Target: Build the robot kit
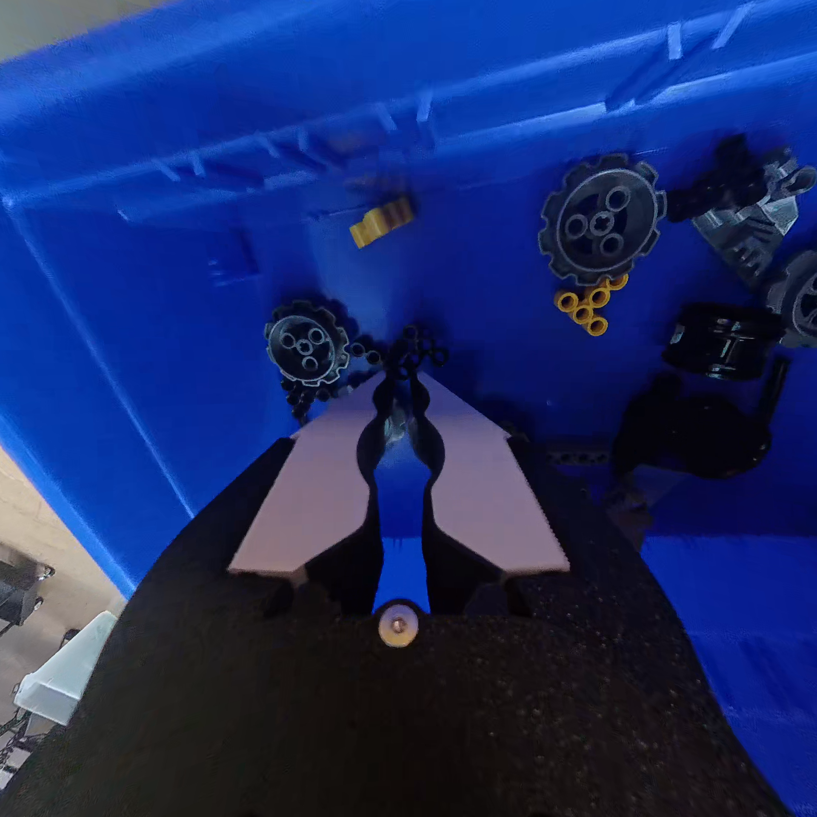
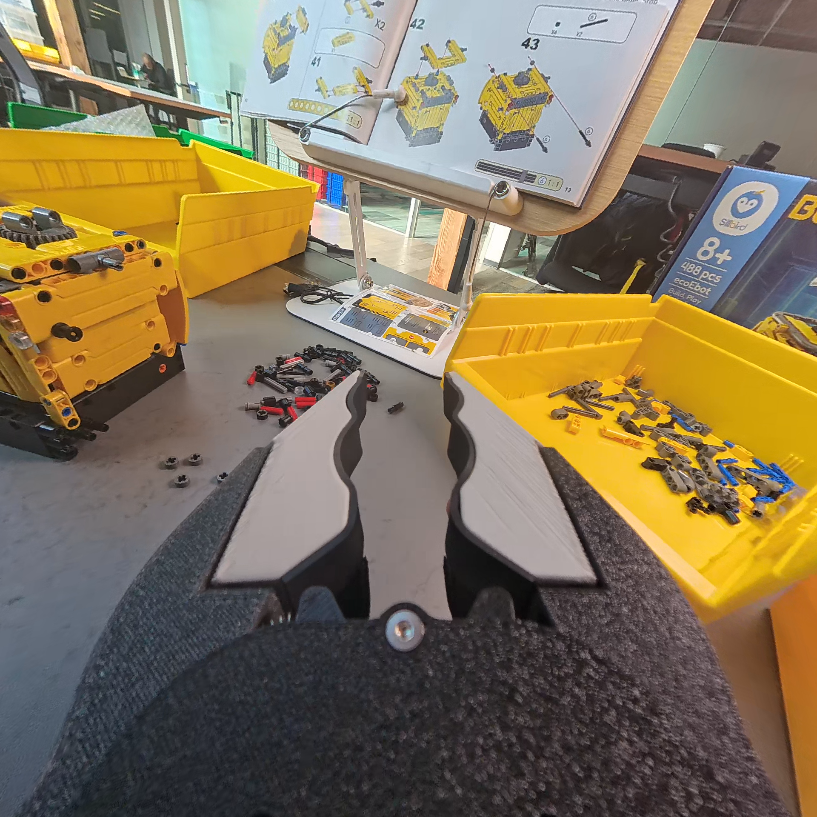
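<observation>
My left gripper [image 1: 400, 376] is down inside a blue bin [image 1: 154, 318]. Its jaws are almost closed on a small black piece with round holes [image 1: 415, 347], which sticks out past the tips. A black toothed wheel [image 1: 305, 342] lies just left of the tips. My right gripper [image 2: 404, 378] is open and empty, low over a grey table [image 2: 88, 552]. A pile of small black, red and grey pins [image 2: 305, 384] lies just left of its tips. A yellow bin [image 2: 574, 336] with grey, blue and black parts [image 2: 689, 446] lies to its right.
The blue bin also holds a larger toothed wheel [image 1: 599, 219], yellow connectors [image 1: 586, 305], a yellow block [image 1: 382, 221], a black rim [image 1: 720, 340] and grey parts [image 1: 747, 221]. On the table stand a part-built yellow model [image 2: 88, 309], another yellow bin [image 2: 247, 230], an instruction booklet on a stand [image 2: 442, 88] and a box [image 2: 729, 247]. About 60 cm separates my left fingertips from my right.
</observation>
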Demonstrator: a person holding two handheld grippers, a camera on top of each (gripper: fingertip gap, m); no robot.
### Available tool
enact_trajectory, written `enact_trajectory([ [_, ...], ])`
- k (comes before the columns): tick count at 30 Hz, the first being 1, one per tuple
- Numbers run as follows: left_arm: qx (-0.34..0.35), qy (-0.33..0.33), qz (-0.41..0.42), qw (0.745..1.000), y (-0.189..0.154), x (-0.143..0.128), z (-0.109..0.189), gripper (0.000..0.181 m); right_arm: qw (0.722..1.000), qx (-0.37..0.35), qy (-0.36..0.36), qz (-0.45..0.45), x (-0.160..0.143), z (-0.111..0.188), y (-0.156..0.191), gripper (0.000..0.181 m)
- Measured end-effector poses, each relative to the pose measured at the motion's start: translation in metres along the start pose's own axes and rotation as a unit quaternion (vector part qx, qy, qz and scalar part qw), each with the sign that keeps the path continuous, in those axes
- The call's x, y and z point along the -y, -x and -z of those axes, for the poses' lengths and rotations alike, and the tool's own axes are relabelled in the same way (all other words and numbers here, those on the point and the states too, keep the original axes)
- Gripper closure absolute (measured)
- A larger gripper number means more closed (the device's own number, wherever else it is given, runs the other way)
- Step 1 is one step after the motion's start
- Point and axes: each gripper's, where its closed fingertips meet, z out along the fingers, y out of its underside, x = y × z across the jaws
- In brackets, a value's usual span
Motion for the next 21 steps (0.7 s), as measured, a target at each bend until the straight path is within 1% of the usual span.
enact_trajectory([
  [5,0.061,-0.041,0.025,0.997,0.013,0.003,0.016,0.174,1.000,0.002,0.006,0.013,-0.001,-0.001,0.003,0.147],
  [8,0.104,-0.065,0.036,0.992,0.024,0.008,0.026,0.161,1.000,0.003,0.003,0.026,-0.001,0.000,0.007,0.147],
  [10,0.128,-0.082,0.045,0.987,0.029,0.013,0.035,0.155,1.000,0.005,0.003,0.029,-0.001,0.000,0.008,0.147],
  [14,0.159,-0.125,0.059,0.978,0.030,0.027,0.054,0.149,1.000,0.006,-0.001,0.025,0.000,0.002,0.008,0.147],
  [18,0.165,-0.171,0.062,0.969,0.012,0.044,0.076,0.144,1.000,0.009,-0.003,0.026,0.001,0.004,0.009,0.146],
  [21,0.140,-0.214,0.053,0.965,-0.023,0.063,0.094,0.142,0.999,0.010,-0.002,0.030,0.001,0.005,0.011,0.146],
])
